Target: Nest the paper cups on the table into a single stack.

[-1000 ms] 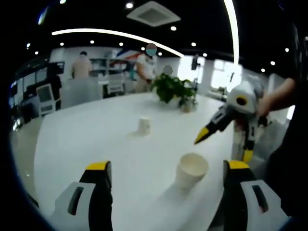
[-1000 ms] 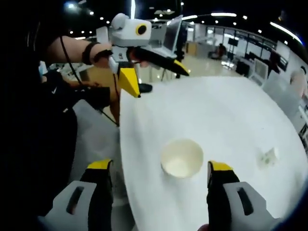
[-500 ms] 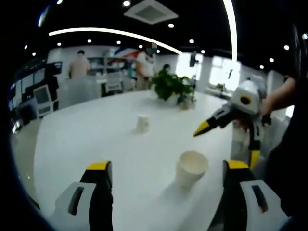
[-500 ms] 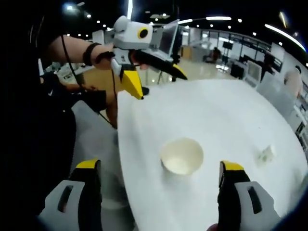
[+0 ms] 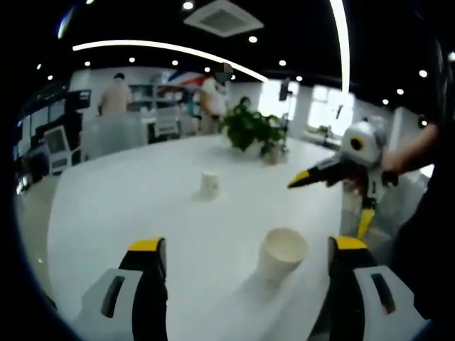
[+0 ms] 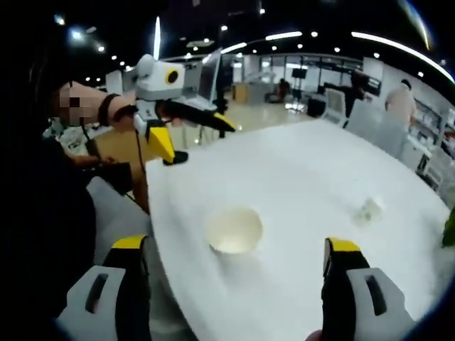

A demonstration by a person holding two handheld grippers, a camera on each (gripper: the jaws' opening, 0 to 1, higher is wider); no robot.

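Item 1: near paper cup (image 5: 282,252), upright, open mouth up, lower centre-right of left gripper view, on white table (image 5: 142,206); in right gripper view it sits at centre-left, close to table edge nearest the person
Item 2: far paper cup (image 5: 209,184), upright, centre of left gripper view, well apart from near cup; small & blurred at mid-right in right gripper view
Item 3: left gripper (image 5: 242,249), jaws spread wide, nothing between them, yellow tips at bottom of frame w/ near cup between & beyond; seen from the other side at upper left of right gripper view, jaws parted, above table edge
Item 4: right gripper (image 6: 234,247), jaws spread wide, empty, near cup ahead between tips; also at right of left gripper view, jaws parted, held in a hand
Misc: potted plant (image 5: 254,131) at far end of table, upper centre; people standing in bkgd, upper left
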